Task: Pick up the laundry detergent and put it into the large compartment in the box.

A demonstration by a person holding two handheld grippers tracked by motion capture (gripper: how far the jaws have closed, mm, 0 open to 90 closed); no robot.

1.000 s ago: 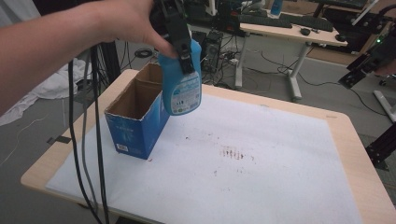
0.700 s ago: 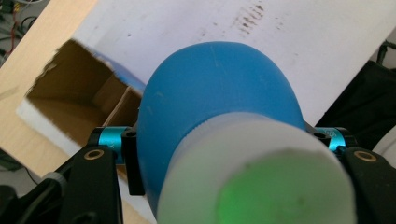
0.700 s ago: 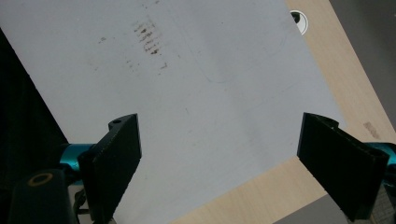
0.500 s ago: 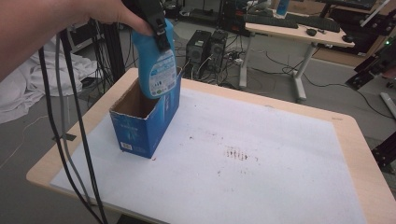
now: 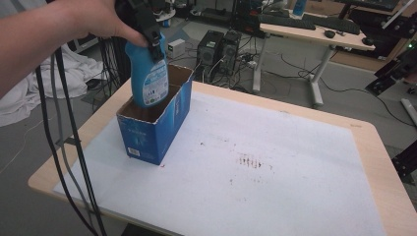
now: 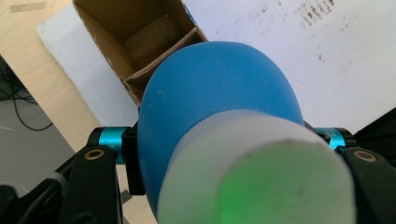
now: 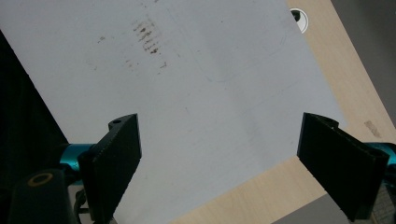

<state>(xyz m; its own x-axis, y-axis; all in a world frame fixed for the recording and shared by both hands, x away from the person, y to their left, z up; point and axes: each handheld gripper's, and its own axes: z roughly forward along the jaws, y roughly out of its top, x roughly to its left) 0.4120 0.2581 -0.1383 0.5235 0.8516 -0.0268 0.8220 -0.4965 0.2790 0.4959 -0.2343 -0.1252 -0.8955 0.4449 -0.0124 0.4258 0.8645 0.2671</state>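
Both grippers are at work over a wooden table (image 5: 366,147) topped with a white mat (image 5: 275,187). Held in the person's left hand (image 5: 93,19), the left gripper (image 5: 147,24) comes down from above in the high view, with its two black jaws pinching the neck of a blue bottle (image 5: 147,73), one jaw on each side just below the bottle's white cap (image 6: 254,177) in the left gripper view. That bottle hangs upright with its lower part already inside an open blue cardboard box (image 5: 152,128); the bottle sits at the near end of the opening, close to the box's front wall, while the far end of the brown interior is free. Seen from the left gripper view, the box's opening lies straight past the bottle's shoulder, its inner flaps showing. Standing near the left edge of the mat, the box has black cables (image 5: 64,147) trailing down beside the table in front of it. On the mat to the right of the box lies a patch of dark stains (image 5: 251,161), well apart from it. Meanwhile the right gripper (image 7: 219,163) has its jaws spread wide with nothing between them, over bare mat and the table's edge, the same stains showing farther off. Behind the table stand desks and computer towers (image 5: 219,49).
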